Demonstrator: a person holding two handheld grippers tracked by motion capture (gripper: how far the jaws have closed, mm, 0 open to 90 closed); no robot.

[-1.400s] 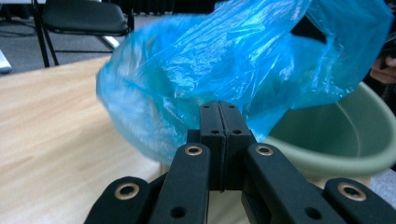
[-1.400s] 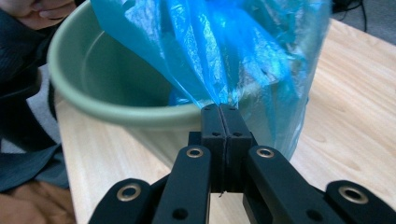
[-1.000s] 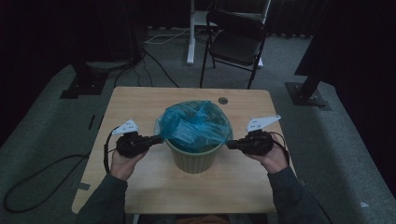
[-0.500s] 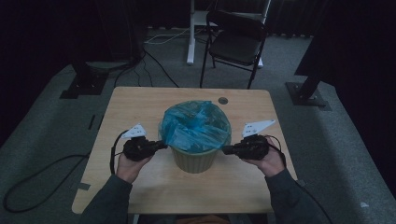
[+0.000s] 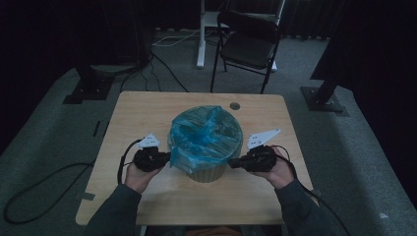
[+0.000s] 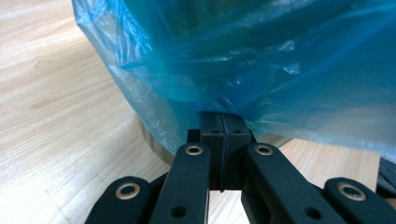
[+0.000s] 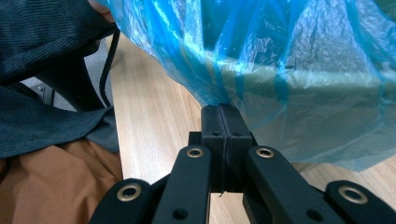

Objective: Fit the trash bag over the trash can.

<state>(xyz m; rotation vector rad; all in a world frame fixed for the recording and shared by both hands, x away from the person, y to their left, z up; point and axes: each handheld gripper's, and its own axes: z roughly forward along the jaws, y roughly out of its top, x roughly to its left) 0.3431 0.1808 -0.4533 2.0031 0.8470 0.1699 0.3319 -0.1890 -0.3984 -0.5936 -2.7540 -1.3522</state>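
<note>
A green bin [image 5: 209,169] stands near the middle of the table [image 5: 147,108], lined with a blue plastic bag [image 5: 204,135] whose edge drapes over the bin's rim and hangs down its outer wall.

The left hand-held gripper [image 5: 164,158] is at the bin's left side, low on the overhang. In the left gripper view its jaws are pressed together, with the hem of the bag [image 6: 243,74] bunched right at their tips; it appears to pinch a fold of the film. The right hand-held gripper [image 5: 235,162] stands at the bin's right side. In the right gripper view its jaws are likewise closed, and the bag's edge [image 7: 289,70] gathers to a point where they meet, so a pinch on the film is likely there too.

The work in hand appears to be seating the liner down around the bin.

Risks noted:
- The film is thin; a hard downward pull from either pinch could tear it at the jaw tips.
- Uneven pull could drag the liner off the rim on the far side of the bin.
- The bin looks light; a sideways tug could tip or slide it towards the table edge nearest the person.
- A shallow pinch may slip free.
</note>
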